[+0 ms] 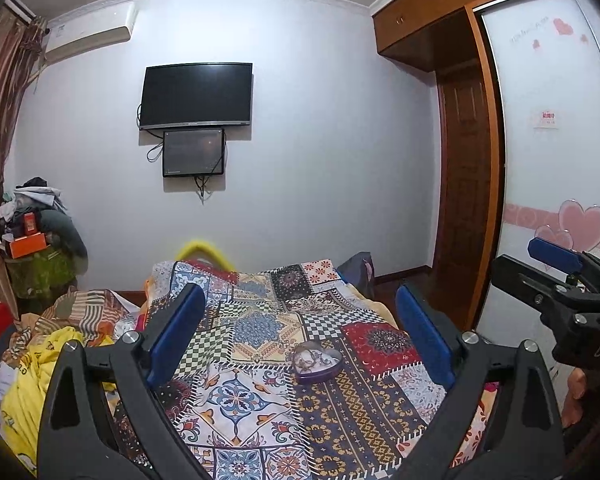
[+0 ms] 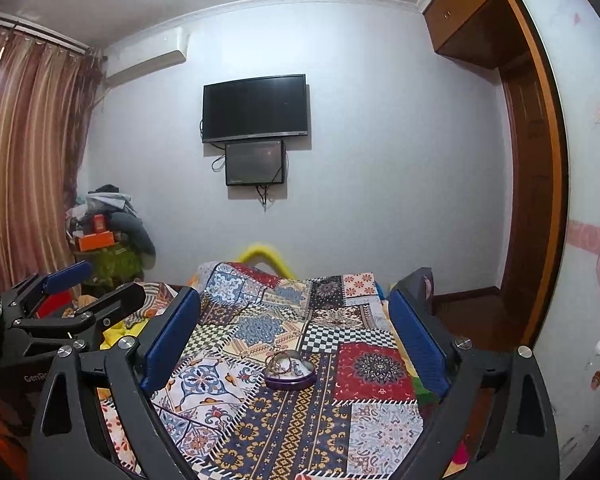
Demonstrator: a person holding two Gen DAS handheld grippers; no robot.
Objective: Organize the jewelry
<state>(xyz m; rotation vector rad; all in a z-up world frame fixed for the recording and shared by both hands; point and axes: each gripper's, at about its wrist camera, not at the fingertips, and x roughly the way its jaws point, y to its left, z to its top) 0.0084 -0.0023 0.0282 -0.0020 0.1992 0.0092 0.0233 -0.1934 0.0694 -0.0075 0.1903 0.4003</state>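
Note:
A small purple heart-shaped tin [image 1: 318, 365] sits open on the patchwork bedspread [image 1: 260, 408], with tangled jewelry [image 1: 310, 356] lying inside it. It also shows in the right wrist view [image 2: 290, 372], with the jewelry [image 2: 284, 365] in it. My left gripper [image 1: 300, 338] is open and empty, held above the bed short of the tin. My right gripper [image 2: 292, 336] is open and empty too, the tin lying ahead between its blue pads. The right gripper shows at the right edge of the left wrist view [image 1: 560, 280]; the left gripper shows at the left edge of the right wrist view [image 2: 72, 292].
Crumpled yellow and striped bedding [image 1: 60, 344] lies left of the bedspread. A pile of clothes and boxes [image 1: 36, 236] stands in the far left corner. A TV [image 1: 196, 96] hangs on the far wall. A wardrobe [image 1: 552, 160] runs along the right.

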